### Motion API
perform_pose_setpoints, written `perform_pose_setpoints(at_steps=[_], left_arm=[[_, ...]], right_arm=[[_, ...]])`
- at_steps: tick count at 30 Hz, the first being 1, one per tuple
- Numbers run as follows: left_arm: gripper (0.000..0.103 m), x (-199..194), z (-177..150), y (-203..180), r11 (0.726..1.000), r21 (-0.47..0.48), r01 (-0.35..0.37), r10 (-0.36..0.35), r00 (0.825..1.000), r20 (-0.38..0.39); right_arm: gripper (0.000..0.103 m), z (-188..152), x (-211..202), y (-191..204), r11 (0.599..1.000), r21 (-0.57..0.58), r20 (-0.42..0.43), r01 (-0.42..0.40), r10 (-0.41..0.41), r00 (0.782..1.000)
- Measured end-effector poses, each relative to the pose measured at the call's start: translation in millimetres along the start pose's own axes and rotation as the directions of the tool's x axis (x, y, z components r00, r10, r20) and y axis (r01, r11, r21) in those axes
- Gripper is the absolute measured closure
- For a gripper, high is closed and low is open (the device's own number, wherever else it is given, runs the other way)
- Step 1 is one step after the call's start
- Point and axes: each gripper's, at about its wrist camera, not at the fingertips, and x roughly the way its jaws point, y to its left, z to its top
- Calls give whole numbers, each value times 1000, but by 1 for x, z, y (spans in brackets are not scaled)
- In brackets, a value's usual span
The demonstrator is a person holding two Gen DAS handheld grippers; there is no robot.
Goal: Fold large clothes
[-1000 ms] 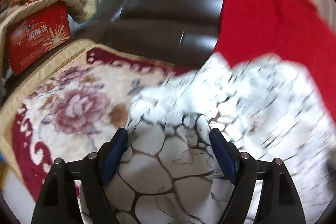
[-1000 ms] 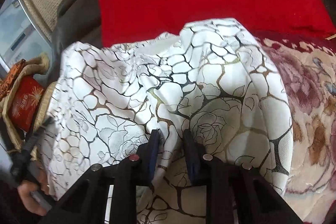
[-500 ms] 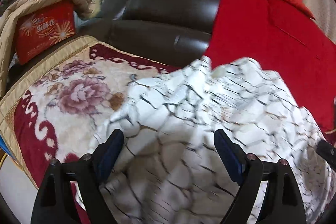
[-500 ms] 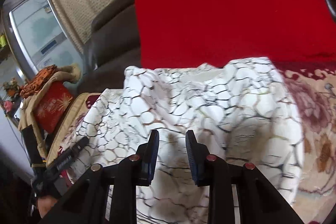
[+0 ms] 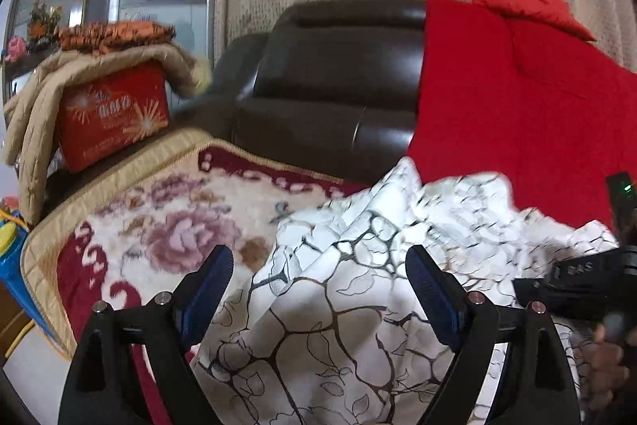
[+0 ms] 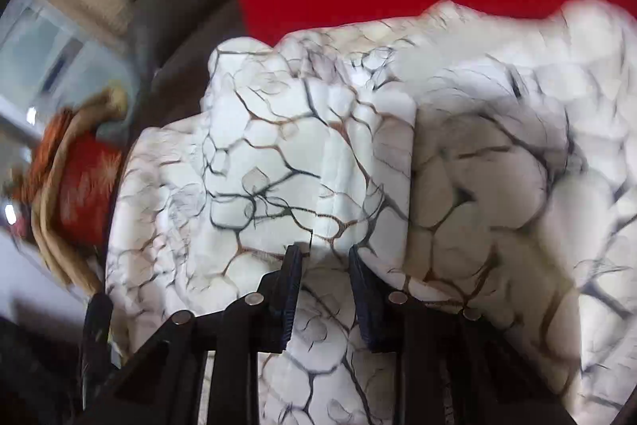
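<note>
White crackle-patterned garment with black and brown veins (image 5: 338, 305), heaped on floral cream-and-maroon blanket (image 5: 167, 226) over dark brown leather sofa (image 5: 338, 82). Left gripper (image 5: 318, 289) spread wide above garment, blue pads clear of cloth. Right gripper (image 6: 324, 281) narrowly parted, fold of garment bunched between pads; firm pinch cannot be told. Red fabric (image 5: 517, 122) draped far right. Red cardboard box (image 5: 113, 114), far left, with gold starbursts and blurred, unreadable Chinese lettering, under beige quilted cover (image 5: 47, 94).

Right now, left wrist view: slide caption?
Open left gripper over white patterned garment on floral blanket, red cloth behind.
</note>
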Motion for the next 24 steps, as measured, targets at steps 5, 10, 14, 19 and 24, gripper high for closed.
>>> perform_pose_setpoints(at_steps=[5, 10, 14, 19, 24], left_arm=[[14, -18, 3, -12, 998, 34, 52, -55, 993, 102], [14, -9, -4, -33, 982, 105, 159, -160, 987, 6], [14, 22, -12, -38, 977, 89, 194, -177, 969, -170], [15, 49, -10, -15, 990, -8, 139, -137, 958, -252], [14, 57, -18, -20, 990, 71, 124, -100, 955, -278]], right_arm=[[74, -2, -8, 1, 1000, -13, 31, -5, 6, 1000], [74, -15, -47, 5, 997, -82, 95, -7, 14, 995], [73, -21, -96, -6, 989, -103, 247, 106, -78, 966], [72, -25, -114, -47, 991, 21, 250, 136, -137, 959], [73, -28, -98, -84, 988, 112, 171, 106, -125, 977]])
